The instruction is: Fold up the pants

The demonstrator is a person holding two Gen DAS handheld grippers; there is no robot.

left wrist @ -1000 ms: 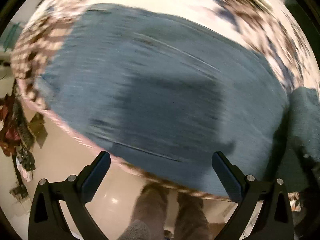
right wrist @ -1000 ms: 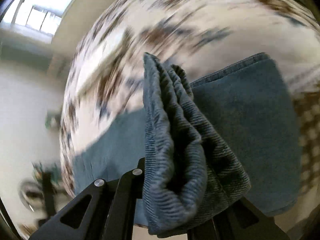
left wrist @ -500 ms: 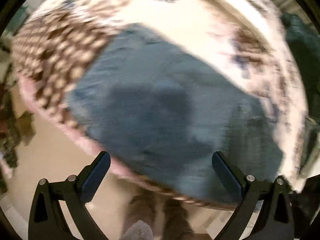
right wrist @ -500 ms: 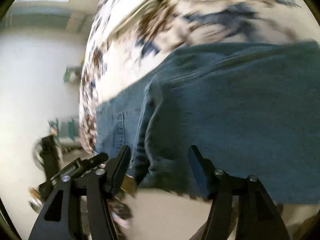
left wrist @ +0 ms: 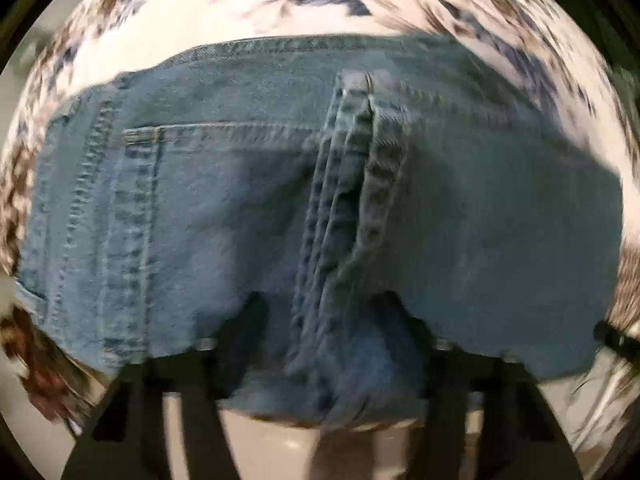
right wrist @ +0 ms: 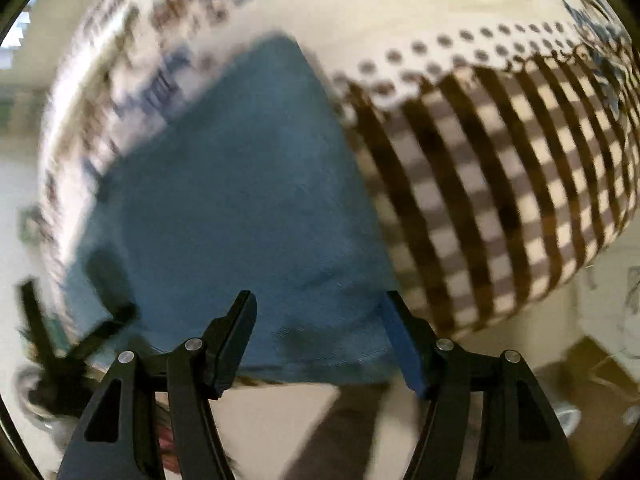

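The blue jeans lie folded on a patterned cloth-covered table, hanging slightly over its near edge. In the left wrist view a thick seam ridge runs down the denim between my fingers. My left gripper is open, its fingers pushed over the near edge of the denim, straddling the ridge. In the right wrist view the jeans lie flat. My right gripper is open and empty, just in front of their near edge.
The tablecloth has a brown-and-cream checked part to the right of the jeans. Beige floor lies below the table edge. The left gripper's dark frame shows at the lower left of the right wrist view.
My right gripper let go of the bunched denim and opened, then drew back to the near edge. My left gripper moved in over the jeans' near edge, around the seam ridge.
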